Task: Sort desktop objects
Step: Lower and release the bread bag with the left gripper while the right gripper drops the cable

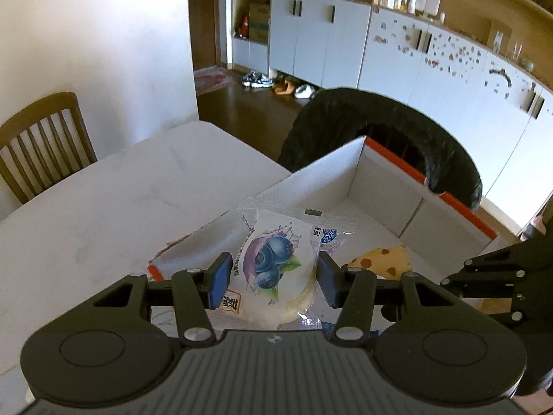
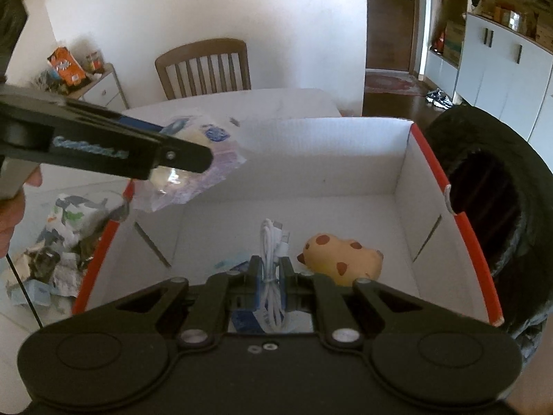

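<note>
My left gripper [image 1: 274,278] is shut on a clear snack packet printed with blueberries [image 1: 276,263], held over the near left wall of a white cardboard box with red edges [image 1: 387,180]. From the right wrist view the same packet [image 2: 193,173] hangs under the left gripper's dark finger [image 2: 138,152] at the box's left rim [image 2: 103,242]. My right gripper [image 2: 271,282] is shut on a coiled white USB cable [image 2: 273,249] above the box floor. A yellow spotted soft toy [image 2: 342,254] lies inside the box, also visible past the left gripper as the toy [image 1: 380,263].
A heap of wrappers and packets [image 2: 58,242] lies on the white table [image 1: 103,200] left of the box. A black fuzzy chair back [image 2: 490,186] stands right behind the box. A wooden chair [image 2: 204,65] is at the table's far side. A small blue packet [image 2: 242,318] lies under the right gripper.
</note>
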The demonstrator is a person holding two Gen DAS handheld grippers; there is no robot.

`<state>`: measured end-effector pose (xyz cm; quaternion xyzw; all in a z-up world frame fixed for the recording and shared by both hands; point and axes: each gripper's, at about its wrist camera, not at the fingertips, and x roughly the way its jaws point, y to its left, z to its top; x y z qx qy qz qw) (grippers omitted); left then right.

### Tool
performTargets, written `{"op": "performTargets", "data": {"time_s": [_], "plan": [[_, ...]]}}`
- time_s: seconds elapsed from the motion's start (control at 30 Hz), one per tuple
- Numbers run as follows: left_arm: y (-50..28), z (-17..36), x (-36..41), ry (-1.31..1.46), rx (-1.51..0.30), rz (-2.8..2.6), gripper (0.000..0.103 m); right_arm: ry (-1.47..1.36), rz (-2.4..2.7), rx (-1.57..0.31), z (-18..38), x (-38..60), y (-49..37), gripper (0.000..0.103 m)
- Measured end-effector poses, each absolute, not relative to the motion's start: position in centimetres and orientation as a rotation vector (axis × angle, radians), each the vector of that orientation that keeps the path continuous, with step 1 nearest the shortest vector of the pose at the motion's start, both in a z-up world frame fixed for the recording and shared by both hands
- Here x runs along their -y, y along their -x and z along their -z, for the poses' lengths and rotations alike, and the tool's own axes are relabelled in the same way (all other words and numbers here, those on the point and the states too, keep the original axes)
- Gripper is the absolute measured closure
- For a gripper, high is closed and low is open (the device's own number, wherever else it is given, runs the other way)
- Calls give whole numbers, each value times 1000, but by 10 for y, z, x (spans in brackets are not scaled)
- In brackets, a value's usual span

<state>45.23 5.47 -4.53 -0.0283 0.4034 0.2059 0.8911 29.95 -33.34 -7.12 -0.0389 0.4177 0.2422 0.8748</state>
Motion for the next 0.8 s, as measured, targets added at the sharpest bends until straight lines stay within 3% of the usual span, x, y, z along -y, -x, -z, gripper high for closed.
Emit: {"op": "performTargets", "data": {"time_s": [0.8], "plan": [[-511,105,-78,94,-1068,-398,52,176,-563,-1021,103,319,-322,92]]}}
